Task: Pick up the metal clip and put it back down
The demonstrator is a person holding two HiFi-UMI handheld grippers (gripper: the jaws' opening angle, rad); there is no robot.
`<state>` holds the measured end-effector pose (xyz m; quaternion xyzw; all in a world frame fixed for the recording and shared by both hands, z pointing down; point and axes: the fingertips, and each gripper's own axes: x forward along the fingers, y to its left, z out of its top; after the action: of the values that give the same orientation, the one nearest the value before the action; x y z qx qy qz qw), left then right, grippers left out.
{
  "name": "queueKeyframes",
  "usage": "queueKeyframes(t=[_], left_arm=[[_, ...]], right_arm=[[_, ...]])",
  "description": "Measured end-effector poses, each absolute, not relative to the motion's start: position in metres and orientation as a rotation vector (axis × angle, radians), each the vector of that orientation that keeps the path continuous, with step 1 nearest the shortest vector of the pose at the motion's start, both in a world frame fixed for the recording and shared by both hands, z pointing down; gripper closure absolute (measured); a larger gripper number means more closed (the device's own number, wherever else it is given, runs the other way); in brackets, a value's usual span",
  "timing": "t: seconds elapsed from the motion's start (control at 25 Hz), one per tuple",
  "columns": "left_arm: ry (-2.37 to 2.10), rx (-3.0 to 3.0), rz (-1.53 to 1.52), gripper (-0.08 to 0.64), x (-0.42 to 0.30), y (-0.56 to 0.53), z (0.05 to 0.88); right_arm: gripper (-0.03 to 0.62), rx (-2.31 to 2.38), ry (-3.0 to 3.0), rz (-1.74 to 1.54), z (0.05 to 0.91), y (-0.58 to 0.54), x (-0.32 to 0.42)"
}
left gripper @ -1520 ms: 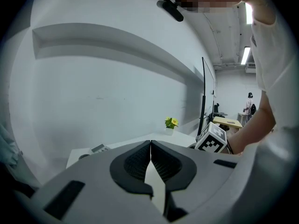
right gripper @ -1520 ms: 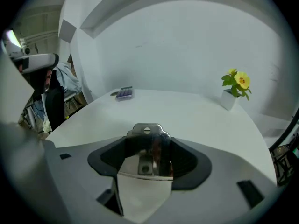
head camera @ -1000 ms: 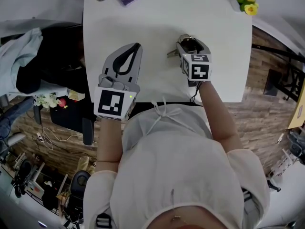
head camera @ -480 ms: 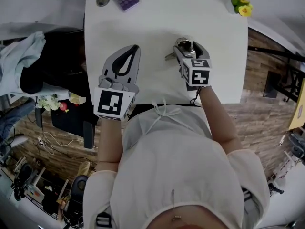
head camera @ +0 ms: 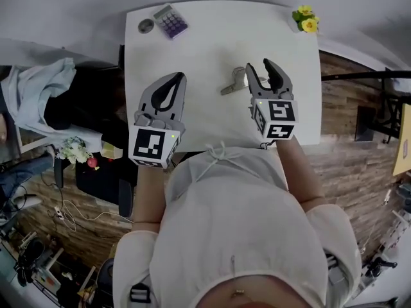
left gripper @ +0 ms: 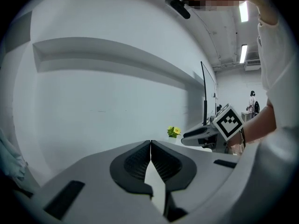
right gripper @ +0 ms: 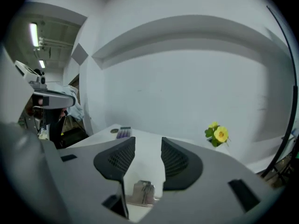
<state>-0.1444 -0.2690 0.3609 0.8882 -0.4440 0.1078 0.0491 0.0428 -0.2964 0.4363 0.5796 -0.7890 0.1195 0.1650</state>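
Pulled back from the metal clip (head camera: 234, 82), the right gripper (head camera: 259, 67) hangs just beside it, empty jaws apart but closing. The clip lies free on the white table (head camera: 192, 37), apparently set back down, while the left gripper (head camera: 178, 77) waits shut, unneeded.

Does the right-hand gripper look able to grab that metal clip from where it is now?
Probably yes. The metal clip lies free on the white table, just beside the right gripper; its fingers are closing with nothing between them, so they'd need reopening.
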Motion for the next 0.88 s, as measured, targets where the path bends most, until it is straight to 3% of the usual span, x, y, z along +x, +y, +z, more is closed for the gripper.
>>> queueKeyframes(t=[0.32, 0.48, 0.88], left_arm=[[-1.359, 2.769, 0.302, 0.540, -0.149, -0.257, 0.333], [-1.354, 2.793, 0.293, 0.540, -0.149, -0.253, 0.324], [-1.357, 2.832, 0.277, 0.540, -0.150, -0.248, 0.307]], right_arm=[[0.501, 1.826, -2.424, -0.035, 0.323, -0.274, 0.049], [0.588, 1.934, -2.440, -0.095, 0.287, -0.259, 0.062], [0.588, 1.982, -2.483, -0.075, 0.261, -0.241, 0.073]])
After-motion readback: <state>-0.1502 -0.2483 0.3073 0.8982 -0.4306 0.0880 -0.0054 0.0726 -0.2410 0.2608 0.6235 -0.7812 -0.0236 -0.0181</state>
